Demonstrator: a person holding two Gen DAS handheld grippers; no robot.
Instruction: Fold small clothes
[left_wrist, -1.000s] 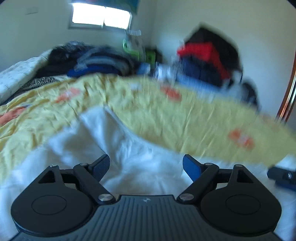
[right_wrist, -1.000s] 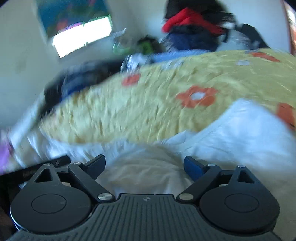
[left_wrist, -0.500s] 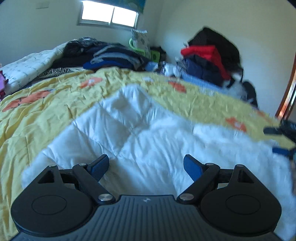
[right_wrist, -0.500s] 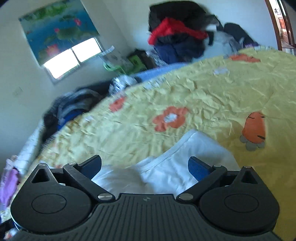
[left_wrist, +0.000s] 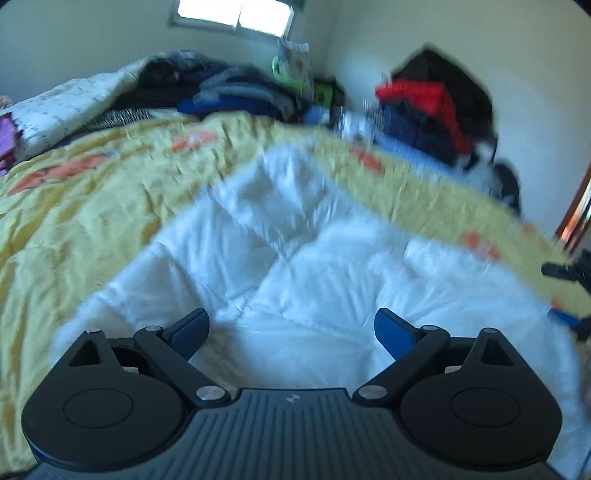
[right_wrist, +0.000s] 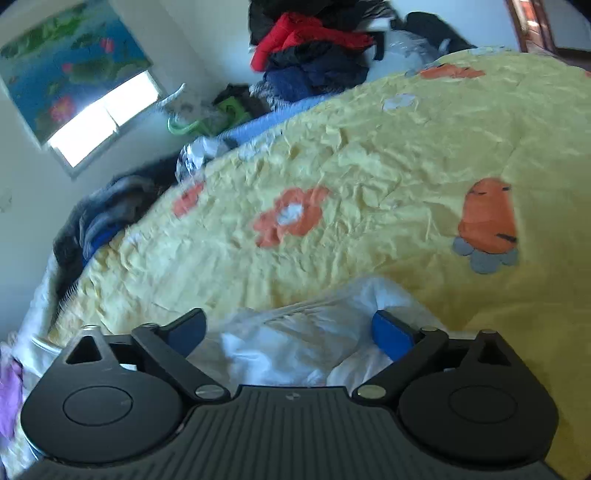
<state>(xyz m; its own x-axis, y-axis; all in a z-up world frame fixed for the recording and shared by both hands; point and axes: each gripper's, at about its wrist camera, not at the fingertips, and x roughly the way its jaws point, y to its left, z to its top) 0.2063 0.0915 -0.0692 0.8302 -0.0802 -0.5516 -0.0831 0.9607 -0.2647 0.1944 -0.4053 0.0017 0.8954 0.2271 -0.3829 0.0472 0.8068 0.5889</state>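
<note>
Over the white garment (left_wrist: 295, 266) on the yellow quilt (right_wrist: 369, 166), both grippers' fingers (left_wrist: 192, 328) spread wide, gripping nothing.

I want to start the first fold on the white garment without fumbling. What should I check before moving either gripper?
1. Left gripper jaws wide, having just opened further, nothing pinched: ok.
2. Right gripper jaws wide, having just narrowed slightly, pads clear of cloth: ok.
3. White cotton garment spread on the yellow flowered bedspread: ok.
4. Garment flat on the right: not ok, bunched.
5. Edges findable: cannot tell, left view blurred.
</note>
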